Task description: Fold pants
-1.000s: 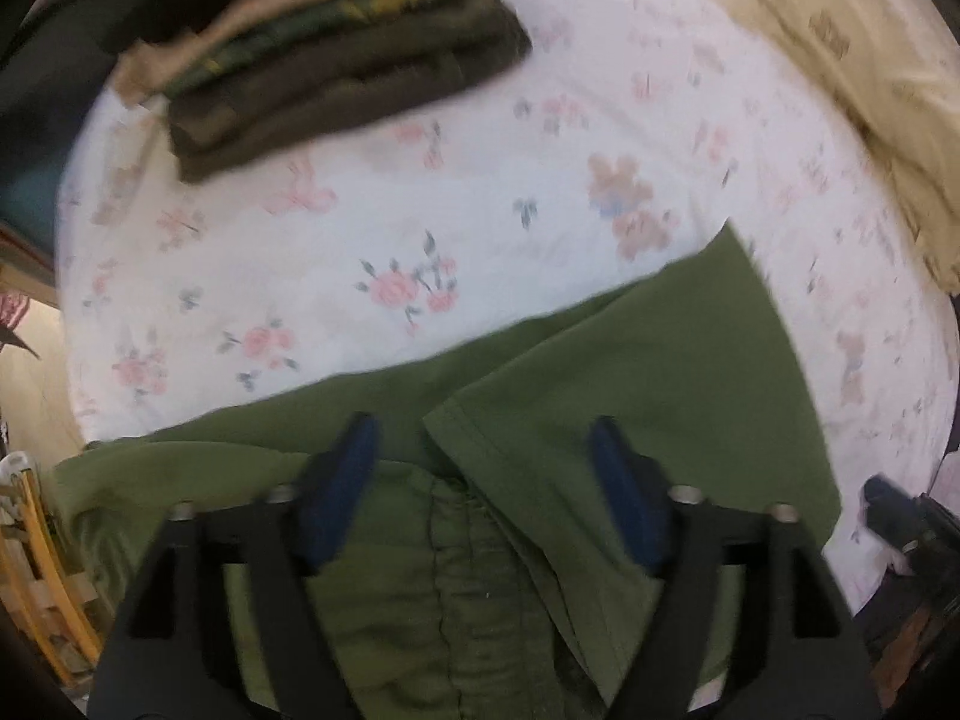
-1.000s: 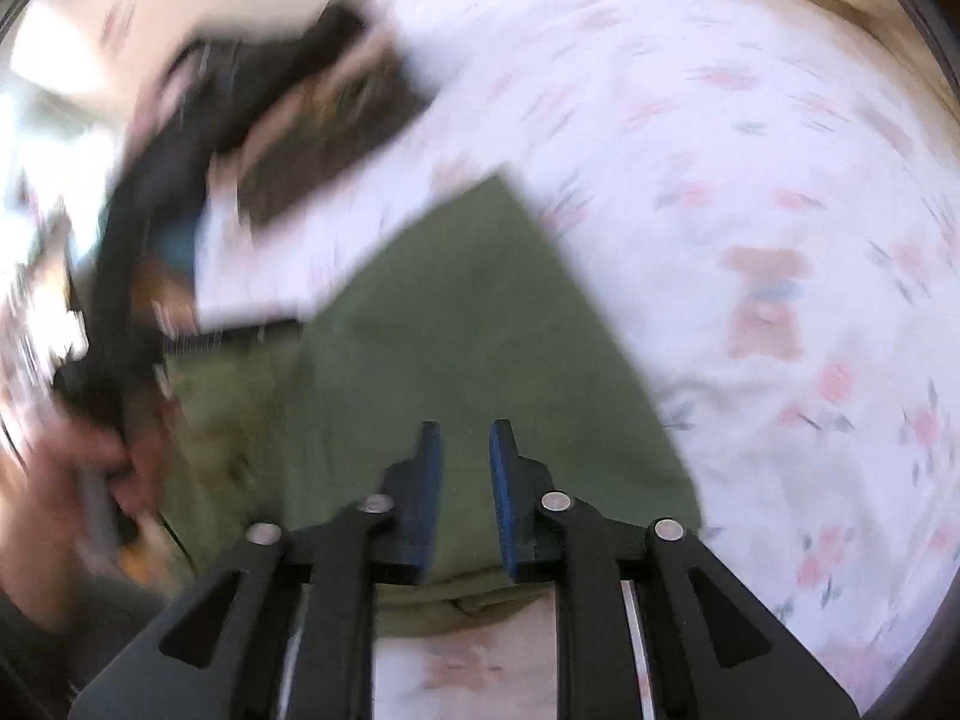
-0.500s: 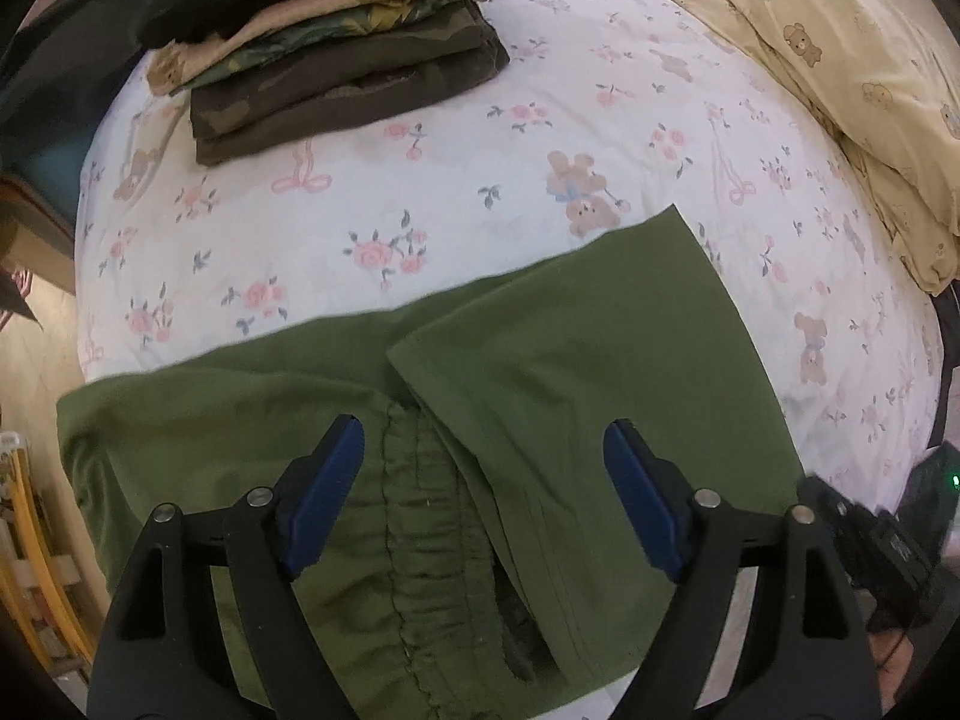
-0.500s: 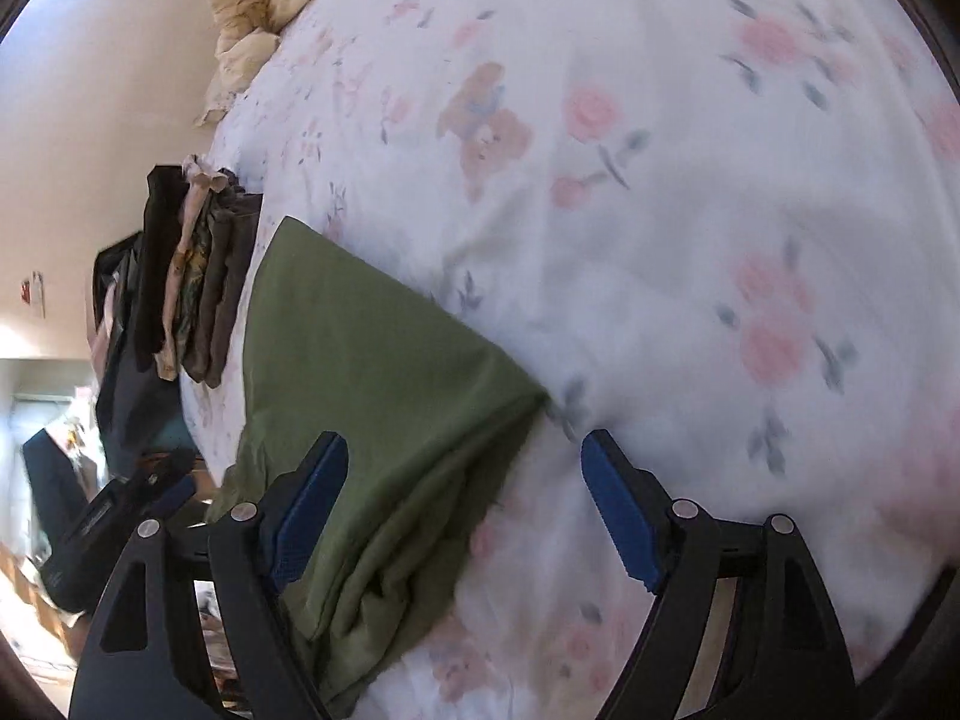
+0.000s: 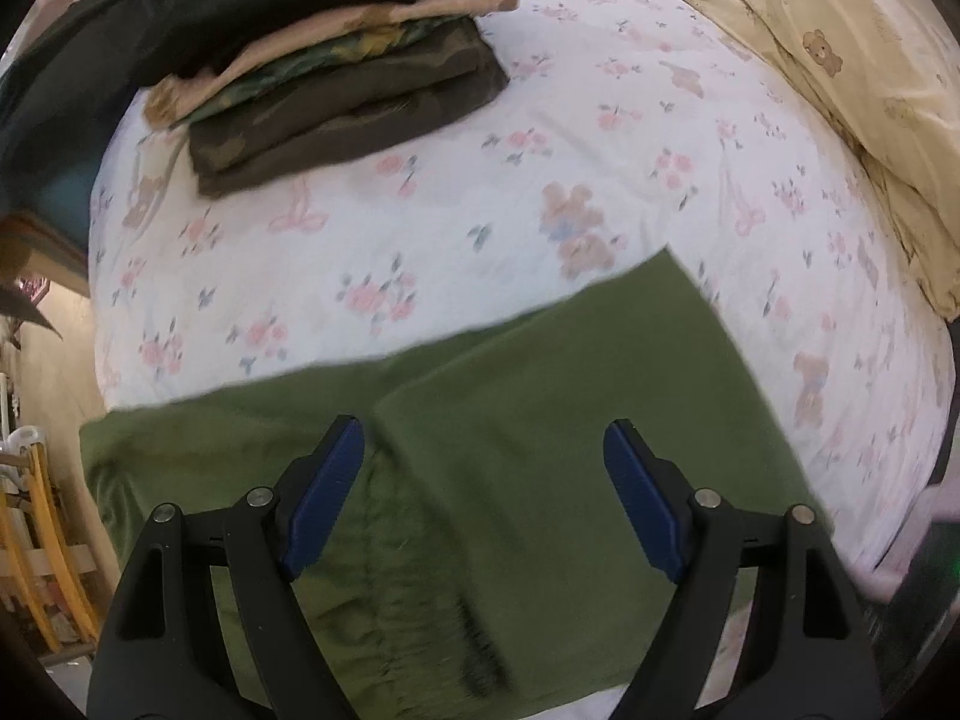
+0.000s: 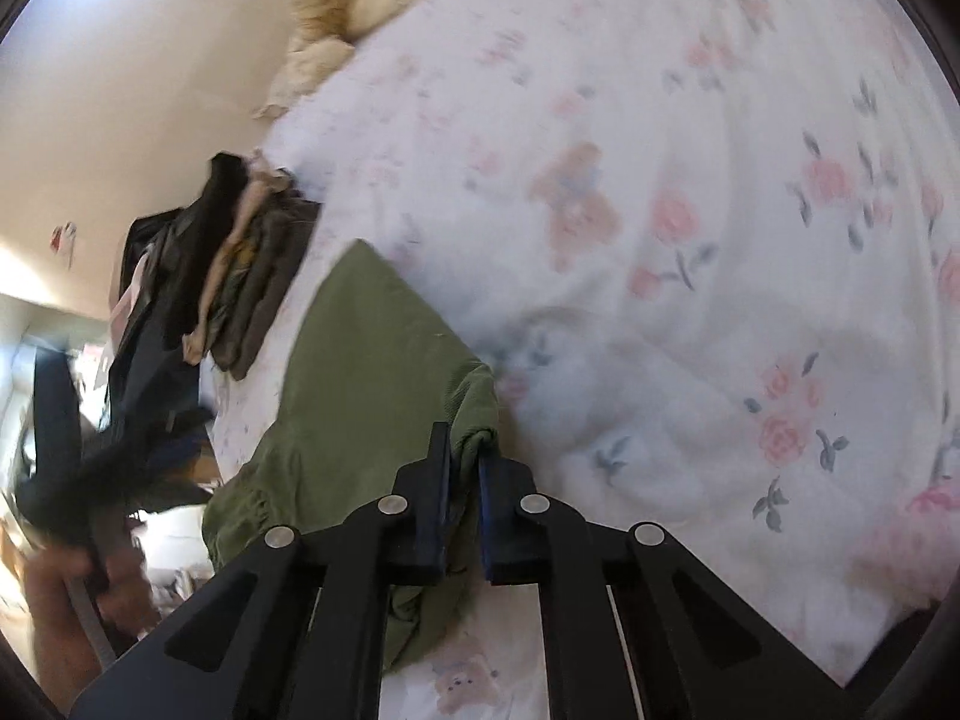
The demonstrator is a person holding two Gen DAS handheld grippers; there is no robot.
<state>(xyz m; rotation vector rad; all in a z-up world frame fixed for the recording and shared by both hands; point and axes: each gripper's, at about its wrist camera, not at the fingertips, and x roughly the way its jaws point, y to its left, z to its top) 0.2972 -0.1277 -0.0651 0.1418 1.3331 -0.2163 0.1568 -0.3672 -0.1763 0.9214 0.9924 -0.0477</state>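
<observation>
Olive green pants lie partly folded on the floral bed sheet, one leg laid over the elastic waistband. My left gripper hovers just above them, pointing down, open wide with nothing between its blue pads. In the right wrist view, my right gripper is closing its jaws on a bunched corner of the green pants, and the pads pinch the cloth there. The sheet lies right under that corner.
A stack of folded camouflage, tan and black clothes sits at the far left of the bed. A yellow bear-print duvet is bunched at the far right. A hand shows at the lower left. Yellow wooden slats stand beyond the bed's edge.
My right gripper opened wide beside the pants' corner, then closed onto it. My left gripper stayed open and lifted slightly over the pants.
</observation>
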